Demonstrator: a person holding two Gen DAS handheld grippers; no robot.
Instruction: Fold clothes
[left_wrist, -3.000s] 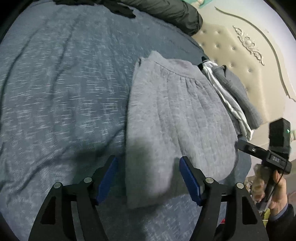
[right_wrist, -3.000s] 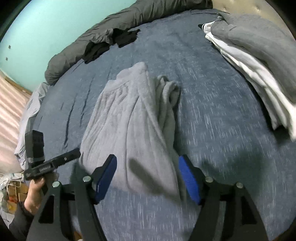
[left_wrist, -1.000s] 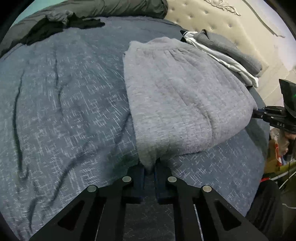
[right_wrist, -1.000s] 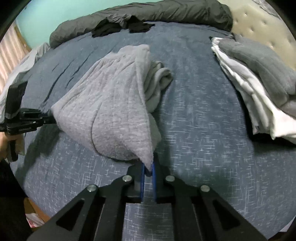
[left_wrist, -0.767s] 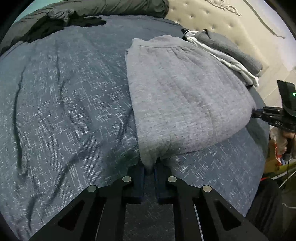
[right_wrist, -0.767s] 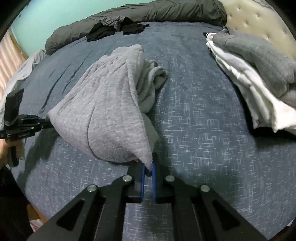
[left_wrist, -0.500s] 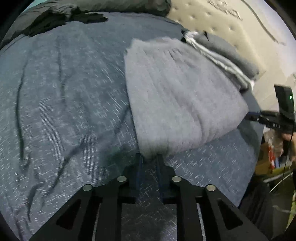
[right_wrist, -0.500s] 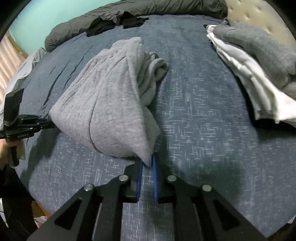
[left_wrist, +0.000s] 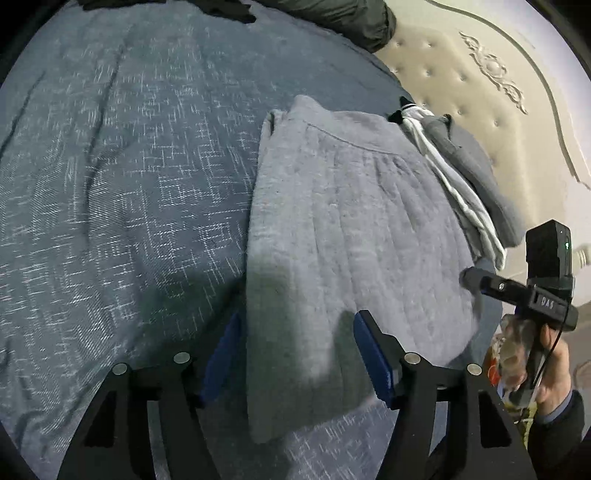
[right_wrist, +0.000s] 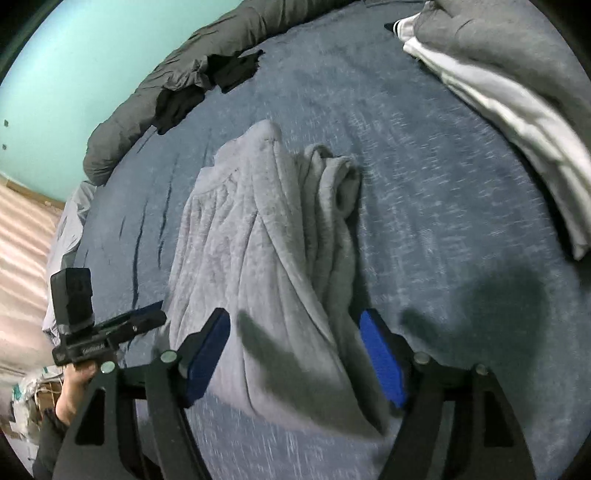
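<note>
Left gripper (left_wrist: 295, 354) held low over the near edge of the bed, jaws spread wide, blue pads (left_wrist: 371, 356) apart with nothing pinched. Near left corner of the grey garment (left_wrist: 343, 240) lying between the pads, not gripped. Right gripper (right_wrist: 295, 354) likewise low over the near edge, jaws spread wide, pads on either side of the garment's near right end, nothing held. Left hand (right_wrist: 75, 391) seen in the right wrist view at the lower left, wrapped around its handle, dark sleeve below. Right hand (left_wrist: 550, 369) seen in the left wrist view at the lower right, gripping its handle. Grey garment spread flat on the blue bedspread (left_wrist: 118, 192), waistband at the far end, folds bunched along the right side. Stack of folded clothes (right_wrist: 517, 85) to the right of the garment, near but apart, grey piece on top of white ones. Dark rolled duvet (right_wrist: 177, 74) along the far edge of the bed, black clothes (right_wrist: 221, 77) lying against it. Padded cream headboard (left_wrist: 480, 85) at the far right. Gripper shadows falling on the garment and the bedspread.
</note>
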